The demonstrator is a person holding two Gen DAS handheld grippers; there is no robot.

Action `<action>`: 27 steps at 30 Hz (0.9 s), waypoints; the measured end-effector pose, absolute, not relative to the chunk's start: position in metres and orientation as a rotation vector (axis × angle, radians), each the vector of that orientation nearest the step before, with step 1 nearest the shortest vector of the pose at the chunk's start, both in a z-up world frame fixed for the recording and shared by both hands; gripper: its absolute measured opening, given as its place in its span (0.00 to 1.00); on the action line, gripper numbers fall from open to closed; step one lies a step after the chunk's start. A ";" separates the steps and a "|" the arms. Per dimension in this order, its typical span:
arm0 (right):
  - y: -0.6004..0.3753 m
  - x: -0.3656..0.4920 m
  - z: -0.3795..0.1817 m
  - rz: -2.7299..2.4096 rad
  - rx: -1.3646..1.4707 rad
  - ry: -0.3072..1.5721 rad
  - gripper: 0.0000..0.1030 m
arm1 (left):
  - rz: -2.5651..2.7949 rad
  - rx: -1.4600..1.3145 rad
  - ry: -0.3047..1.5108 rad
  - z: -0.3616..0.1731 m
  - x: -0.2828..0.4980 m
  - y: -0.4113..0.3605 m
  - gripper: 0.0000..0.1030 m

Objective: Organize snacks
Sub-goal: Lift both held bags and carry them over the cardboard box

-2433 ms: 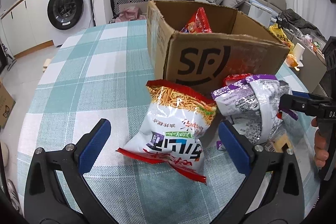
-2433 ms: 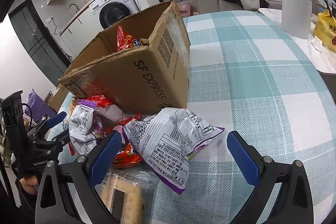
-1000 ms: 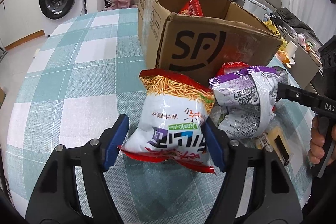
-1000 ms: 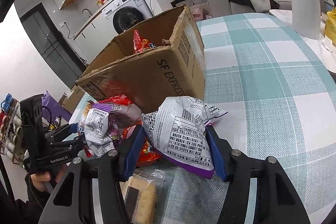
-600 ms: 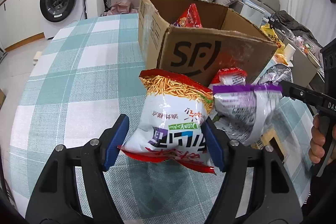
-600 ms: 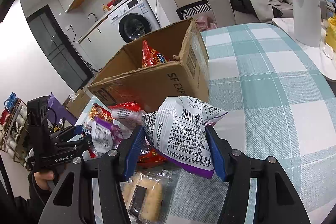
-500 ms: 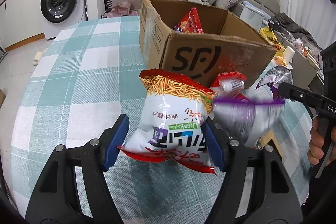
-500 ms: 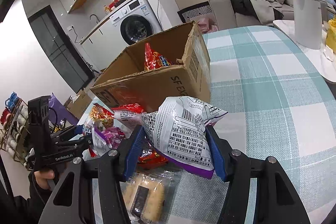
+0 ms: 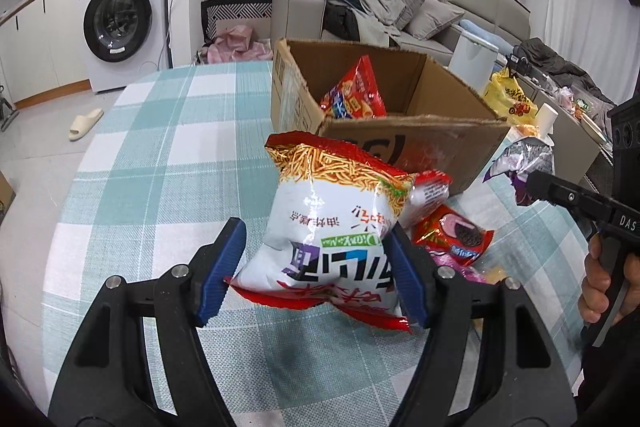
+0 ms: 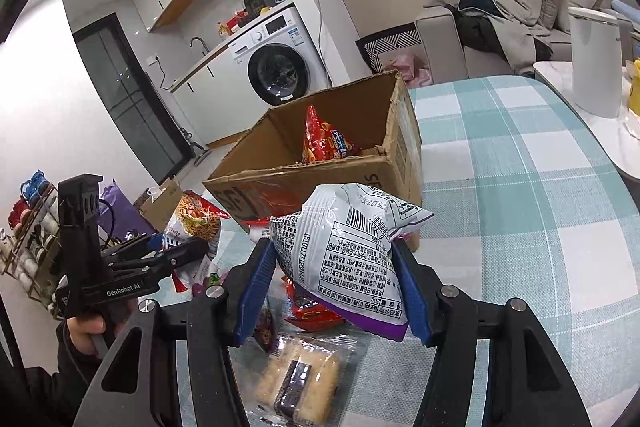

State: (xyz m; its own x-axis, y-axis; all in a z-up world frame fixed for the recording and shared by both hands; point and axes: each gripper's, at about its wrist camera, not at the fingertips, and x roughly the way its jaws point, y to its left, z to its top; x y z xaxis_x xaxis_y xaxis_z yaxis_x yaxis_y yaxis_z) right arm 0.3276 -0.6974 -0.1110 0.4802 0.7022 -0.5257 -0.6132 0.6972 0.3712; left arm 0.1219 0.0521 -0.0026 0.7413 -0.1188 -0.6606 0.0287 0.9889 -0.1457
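Observation:
My left gripper [image 9: 314,277] is shut on a white and red noodle-snack bag [image 9: 332,227] and holds it above the checked table, short of the open cardboard box [image 9: 412,131]. My right gripper [image 10: 334,289] is shut on a silver and purple snack bag [image 10: 348,251], lifted near the box [image 10: 316,179]. A red snack bag [image 9: 354,93] stands inside the box. The purple bag also shows at the right in the left wrist view [image 9: 524,163].
A red cookie packet [image 9: 452,235] and a clear biscuit pack [image 10: 300,375] lie on the green checked table [image 9: 160,147] below the grippers. A white appliance [image 10: 596,59] stands at the far right. A washing machine [image 9: 120,27] and sofa are behind.
Both grippers closed on their bags and lifted them off the table. The box interior now shows from higher up, and packets under the purple bag are uncovered.

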 end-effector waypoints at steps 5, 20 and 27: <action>-0.696 0.323 -0.106 0.813 0.137 0.686 0.58 | -0.079 -0.131 0.709 0.008 0.117 0.052 0.66; -0.692 0.315 -0.094 0.821 0.120 0.636 0.58 | -0.101 -0.116 0.655 0.033 0.106 0.039 0.66; -0.687 0.310 -0.085 0.828 0.117 0.613 0.58 | -0.104 -0.113 0.645 0.040 0.106 0.035 0.66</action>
